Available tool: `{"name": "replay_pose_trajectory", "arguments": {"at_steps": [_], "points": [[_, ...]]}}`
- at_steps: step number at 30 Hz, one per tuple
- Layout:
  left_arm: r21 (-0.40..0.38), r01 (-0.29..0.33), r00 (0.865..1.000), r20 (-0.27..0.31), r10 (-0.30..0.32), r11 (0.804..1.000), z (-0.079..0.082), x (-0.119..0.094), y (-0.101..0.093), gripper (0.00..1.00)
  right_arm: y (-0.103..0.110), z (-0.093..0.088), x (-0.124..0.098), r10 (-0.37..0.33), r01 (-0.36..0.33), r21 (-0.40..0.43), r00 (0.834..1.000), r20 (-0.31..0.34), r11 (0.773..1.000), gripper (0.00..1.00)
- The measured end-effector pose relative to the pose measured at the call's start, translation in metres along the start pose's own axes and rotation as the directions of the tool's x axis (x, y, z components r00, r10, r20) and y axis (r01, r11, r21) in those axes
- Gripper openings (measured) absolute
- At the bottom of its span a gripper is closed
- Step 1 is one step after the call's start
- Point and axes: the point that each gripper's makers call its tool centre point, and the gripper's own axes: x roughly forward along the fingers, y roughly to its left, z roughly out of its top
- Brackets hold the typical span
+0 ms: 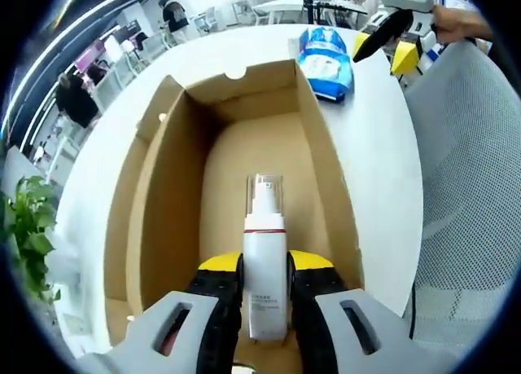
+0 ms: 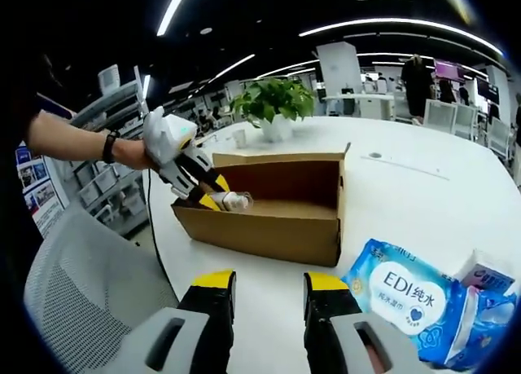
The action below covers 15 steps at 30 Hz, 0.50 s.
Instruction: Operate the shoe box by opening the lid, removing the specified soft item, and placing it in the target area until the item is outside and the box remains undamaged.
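Open cardboard shoe box (image 1: pixel 269 146) on the white table (image 1: pixel 383 162): left gripper (image 1: pixel 265 288) clamps 1 white spray bottle (image 1: pixel 265 260) inside it, while the right gripper (image 2: pixel 264 297), jaws apart and holding nothing, hovers beside the blue wipes pack (image 2: pixel 411 297) lying outside.

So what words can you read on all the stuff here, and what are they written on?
"EDI 纯水" reads on the blue and white soft plastic wipes packet lying on the white table.
Smaller print under it on the same packet: too small to read.
Small print on the white plastic spray bottle held over the brown cardboard shoe box: too blurred to read.
The small white pack beside the wipes: no readable text.
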Motion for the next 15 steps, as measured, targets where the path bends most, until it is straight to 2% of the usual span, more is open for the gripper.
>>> {"name": "replay_pose_trajectory", "arguments": {"at_steps": [3, 7, 15], "points": [[0.011, -0.025, 0.999, 0.024, 0.025, 1.000, 0.011, -0.006, -0.001, 0.20, 0.005, 0.003, 0.003, 0.017, -0.018, -0.030, 1.000, -0.009, 0.999, 0.30], [0.036, -0.058, 0.997, 0.056, 0.056, 0.998, 0.026, -0.013, -0.004, 0.20, 0.009, 0.006, 0.005, 0.035, -0.035, -0.029, 0.999, -0.005, 0.999, 0.30], [0.086, -0.096, 0.985, 0.148, 0.083, 0.992, 0.064, -0.024, -0.015, 0.20, 0.018, 0.018, 0.011, 0.094, -0.094, 0.019, 0.995, 0.019, 0.995, 0.30]]}}
